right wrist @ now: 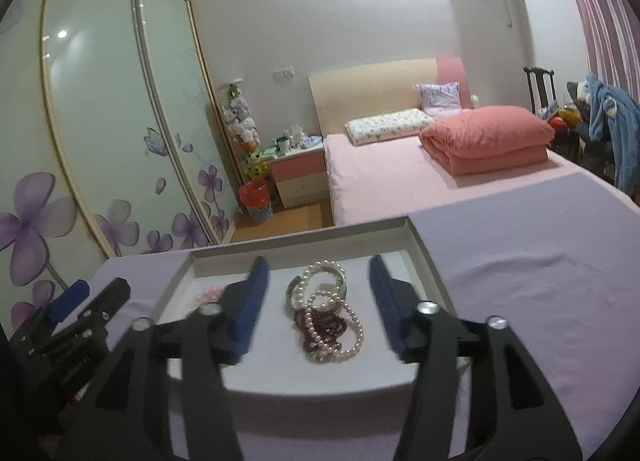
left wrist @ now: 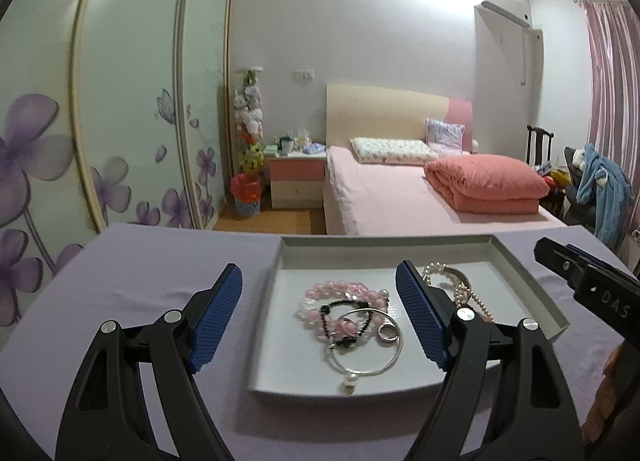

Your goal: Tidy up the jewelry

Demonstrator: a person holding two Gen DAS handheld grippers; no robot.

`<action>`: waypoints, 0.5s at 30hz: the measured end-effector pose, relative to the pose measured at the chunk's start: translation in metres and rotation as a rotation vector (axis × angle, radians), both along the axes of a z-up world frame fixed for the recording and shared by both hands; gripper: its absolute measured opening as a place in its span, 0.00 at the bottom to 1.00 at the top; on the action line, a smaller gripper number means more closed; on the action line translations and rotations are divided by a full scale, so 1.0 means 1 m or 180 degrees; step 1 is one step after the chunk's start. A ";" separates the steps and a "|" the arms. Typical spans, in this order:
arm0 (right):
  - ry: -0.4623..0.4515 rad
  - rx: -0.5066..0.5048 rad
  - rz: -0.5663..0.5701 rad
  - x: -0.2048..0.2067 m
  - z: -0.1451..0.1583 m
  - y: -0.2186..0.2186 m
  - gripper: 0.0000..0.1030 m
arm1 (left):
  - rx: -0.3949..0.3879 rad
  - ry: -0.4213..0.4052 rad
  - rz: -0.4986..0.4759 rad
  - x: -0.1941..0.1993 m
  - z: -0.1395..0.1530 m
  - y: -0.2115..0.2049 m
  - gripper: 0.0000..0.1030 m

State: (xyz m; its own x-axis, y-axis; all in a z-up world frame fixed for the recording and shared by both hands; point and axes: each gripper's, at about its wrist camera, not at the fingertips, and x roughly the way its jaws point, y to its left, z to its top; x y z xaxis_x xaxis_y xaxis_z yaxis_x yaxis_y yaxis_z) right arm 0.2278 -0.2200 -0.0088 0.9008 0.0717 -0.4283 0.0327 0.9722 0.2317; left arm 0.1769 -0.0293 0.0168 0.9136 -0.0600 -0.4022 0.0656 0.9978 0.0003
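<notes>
A shallow white tray (left wrist: pixel 288 261) sits on a lilac-covered table (left wrist: pixel 140 285) and holds the jewelry. On its left lie a pink bead bracelet (left wrist: pixel 340 291), a black bead bracelet (left wrist: pixel 346 319), a silver bangle with a pearl (left wrist: pixel 362 365) and a small ring (left wrist: pixel 387 332). On its right lie a pearl strand (right wrist: pixel 342 337), a dark red bead bracelet (right wrist: pixel 320 321) and a silver cuff (right wrist: pixel 316 285). My left gripper (left wrist: pixel 318 277) is open above the left pile, empty. My right gripper (right wrist: pixel 318 269) is open above the right pile, empty. The tray also shows in the right wrist view (right wrist: pixel 424 257).
A pink bed (left wrist: pixel 400 197) with a folded coral quilt (left wrist: pixel 484 183) stands behind the table. A floral wardrobe (left wrist: pixel 120 121) lines the left wall. A nightstand (left wrist: pixel 296 181) and a red bin (left wrist: pixel 246 195) stand between them. A chair with clothes (left wrist: pixel 600 185) is at far right.
</notes>
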 end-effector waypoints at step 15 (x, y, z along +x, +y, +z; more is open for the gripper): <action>-0.0284 -0.0412 0.0233 -0.132 0.033 0.032 0.96 | -0.0004 -0.0323 0.0037 -0.110 0.021 0.037 0.98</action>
State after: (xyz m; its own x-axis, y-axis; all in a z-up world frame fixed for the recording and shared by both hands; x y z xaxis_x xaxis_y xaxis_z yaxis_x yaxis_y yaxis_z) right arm 0.0961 -0.1880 0.0240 0.9301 0.0881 -0.3567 -0.0545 0.9932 0.1031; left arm 0.0667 0.0079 0.0382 0.9503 -0.0497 -0.3075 0.0539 0.9985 0.0052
